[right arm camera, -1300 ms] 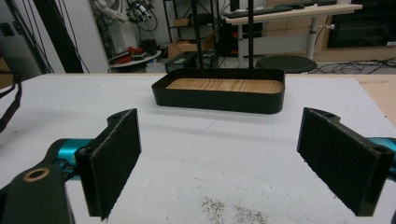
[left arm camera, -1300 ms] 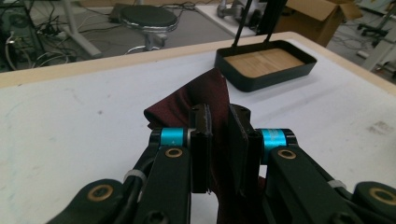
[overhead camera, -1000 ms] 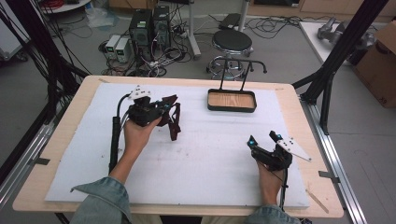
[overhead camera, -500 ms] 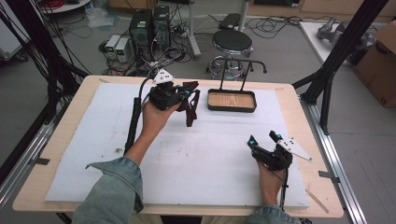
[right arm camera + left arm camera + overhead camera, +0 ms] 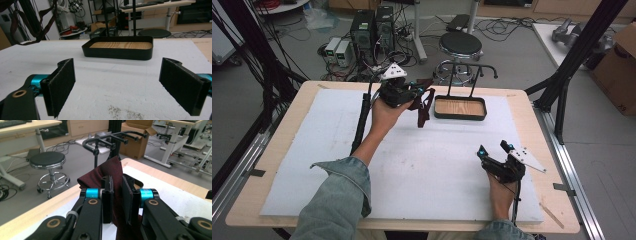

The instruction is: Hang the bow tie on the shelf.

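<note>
My left gripper (image 5: 421, 91) hangs above the far part of the white foam mat, shut on a dark maroon cloth (image 5: 423, 109) that dangles from its jaws. In the left gripper view the cloth (image 5: 100, 175) is pinched between the two black pads of that gripper (image 5: 117, 200). Just right of it stands a black tray with a wooden floor (image 5: 460, 116), and a black hook rack (image 5: 472, 70) rises from it. My right gripper (image 5: 494, 148) rests low at the near right of the mat, open and with nothing in it. In its own view it (image 5: 127, 85) faces the tray (image 5: 117, 53).
A white foam mat (image 5: 337, 150) covers most of the wooden table (image 5: 277, 165). Behind the table's far edge are a round stool (image 5: 460, 45) and computer boxes with cables (image 5: 369, 27). Black frame posts stand at both sides.
The left hand has carried the maroon cloth up and to the right, toward the tray and rack. The right gripper has stayed in place.
</note>
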A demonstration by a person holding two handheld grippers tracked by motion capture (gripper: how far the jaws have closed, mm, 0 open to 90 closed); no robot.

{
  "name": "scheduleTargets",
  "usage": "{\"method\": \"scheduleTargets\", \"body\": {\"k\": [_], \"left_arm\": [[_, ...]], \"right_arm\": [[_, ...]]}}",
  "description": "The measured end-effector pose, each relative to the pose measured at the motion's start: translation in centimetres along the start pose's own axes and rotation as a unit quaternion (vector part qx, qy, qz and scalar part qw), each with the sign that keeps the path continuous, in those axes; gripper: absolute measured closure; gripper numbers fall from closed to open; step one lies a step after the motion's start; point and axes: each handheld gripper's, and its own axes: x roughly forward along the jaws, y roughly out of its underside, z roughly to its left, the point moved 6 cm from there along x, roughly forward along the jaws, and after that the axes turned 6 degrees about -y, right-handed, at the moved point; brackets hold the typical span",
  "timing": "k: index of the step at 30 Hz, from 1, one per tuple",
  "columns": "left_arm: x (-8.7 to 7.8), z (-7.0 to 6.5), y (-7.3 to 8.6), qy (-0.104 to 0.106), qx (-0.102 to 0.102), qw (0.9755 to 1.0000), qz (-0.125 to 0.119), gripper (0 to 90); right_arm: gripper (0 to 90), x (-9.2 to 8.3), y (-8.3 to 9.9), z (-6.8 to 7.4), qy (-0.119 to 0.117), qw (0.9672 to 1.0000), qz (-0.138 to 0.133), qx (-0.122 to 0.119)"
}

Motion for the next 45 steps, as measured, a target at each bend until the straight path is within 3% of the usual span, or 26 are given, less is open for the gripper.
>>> {"method": "scheduleTargets", "body": {"k": [2, 8, 16, 19, 29, 32, 39, 45], "left_arm": [[0.1, 0.1, -0.3, 0.003, 0.007, 0.9999, -0.011, 79.1], [0.9, 0.7, -1.3, 0.013, 0.005, 0.9998, -0.011, 79.1], [2.2, 0.4, -2.8, 0.044, 0.021, 0.9987, -0.015, 79.1], [2.7, 0.5, -3.4, 0.054, 0.018, 0.9982, -0.018, 79.1], [5.3, 1.2, -4.1, 0.049, 0.02, 0.9985, -0.015, 79.1], [5.6, 1.5, -4.4, 0.056, 0.012, 0.9976, -0.039, 79.1], [6.7, 3.2, -4.0, 0.027, -0.021, 0.9985, -0.043, 79.1], [7.5, 4.0, -3.0, 0.013, -0.01, 0.9995, -0.026, 79.0]], "right_arm": [[12.7, 0.0, 0.0, 0.0, 0.0, 1.0, 0.0, 0.0], [12.7, 0.0, 0.0, 0.0, 0.0, 1.0, 0.0, -0.001], [12.7, 0.0, 0.0, 0.0, 0.0, 1.0, 0.002, -0.001], [12.7, 0.1, 0.1, 0.0, 0.0, 1.0, 0.003, -0.002], [12.8, 0.1, 0.1, 0.1, 0.001, 1.0, 0.005, -0.007], [12.8, 0.1, 0.1, 0.1, 0.0, 1.0, 0.005, -0.005], [12.8, 0.1, 0.1, 0.0, -0.001, 1.0, 0.005, -0.001], [13.0, 0.2, 0.1, 0.0, -0.002, 1.0, 0.008, -0.002]]}}
